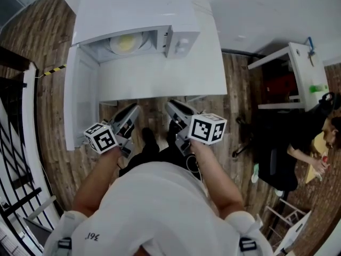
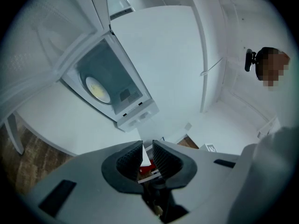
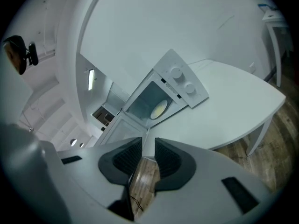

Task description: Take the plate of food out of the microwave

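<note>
Both forearms reach out from the torso side by side, each holding its tool nearly level and tipped a little downward. The left gripper (image 2: 147, 146) has its jaws a narrow slit apart with nothing between them. The right gripper (image 3: 148, 141) is the same, slightly parted and empty. The two tips sit about level with each other, just short of the near edge of the white tabletop (image 1: 160, 81), above the wooden floor (image 1: 50, 100).

Beyond the edge, the microwave door (image 1: 80, 103) stands swung open, out to the left of the left gripper. The microwave (image 1: 133, 12) sits further ahead on the tabletop, well apart from both tips.

The plate of food (image 1: 126, 43) lies flat inside the cavity, straight ahead of the left gripper and ahead-left of the right one, which faces the control knobs (image 3: 183, 79). Being round, the plate favours no axis. The left hand looks better placed to reach in, and both have the whole tabletop depth to cross first.
</note>
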`<state>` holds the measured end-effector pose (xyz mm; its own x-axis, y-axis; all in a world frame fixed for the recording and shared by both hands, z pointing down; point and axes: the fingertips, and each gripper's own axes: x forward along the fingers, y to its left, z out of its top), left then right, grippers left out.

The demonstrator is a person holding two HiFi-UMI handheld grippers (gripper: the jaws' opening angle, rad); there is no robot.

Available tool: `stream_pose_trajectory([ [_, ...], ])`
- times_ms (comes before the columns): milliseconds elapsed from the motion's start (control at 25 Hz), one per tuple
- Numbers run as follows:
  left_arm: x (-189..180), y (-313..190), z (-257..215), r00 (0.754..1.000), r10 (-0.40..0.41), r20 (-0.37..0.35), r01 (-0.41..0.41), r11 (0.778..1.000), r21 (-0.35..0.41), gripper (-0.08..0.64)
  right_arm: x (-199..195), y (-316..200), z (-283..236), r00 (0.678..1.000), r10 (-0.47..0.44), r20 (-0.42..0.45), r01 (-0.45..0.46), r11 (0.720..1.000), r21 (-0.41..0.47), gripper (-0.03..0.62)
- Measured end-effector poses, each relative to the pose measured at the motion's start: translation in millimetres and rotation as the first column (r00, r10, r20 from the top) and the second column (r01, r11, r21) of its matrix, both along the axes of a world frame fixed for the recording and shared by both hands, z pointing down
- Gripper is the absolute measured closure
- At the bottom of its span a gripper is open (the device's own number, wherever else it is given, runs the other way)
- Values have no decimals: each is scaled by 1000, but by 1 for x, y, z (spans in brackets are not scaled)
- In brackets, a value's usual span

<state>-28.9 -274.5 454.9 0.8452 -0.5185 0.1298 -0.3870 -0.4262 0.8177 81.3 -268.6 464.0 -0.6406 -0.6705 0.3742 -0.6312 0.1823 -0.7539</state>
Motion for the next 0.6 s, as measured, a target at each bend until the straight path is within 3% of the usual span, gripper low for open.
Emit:
stream_pose_trajectory([
  [280,0,-21,2,996,-86,-7,86,996,-17,508,2,-23,6,998,-68,8,69,997,-18,506],
  [600,1,-44,15,993,-120,1,120,992,-50,508,3,-49,21,995,-103,-4,102,994,-42,506],
])
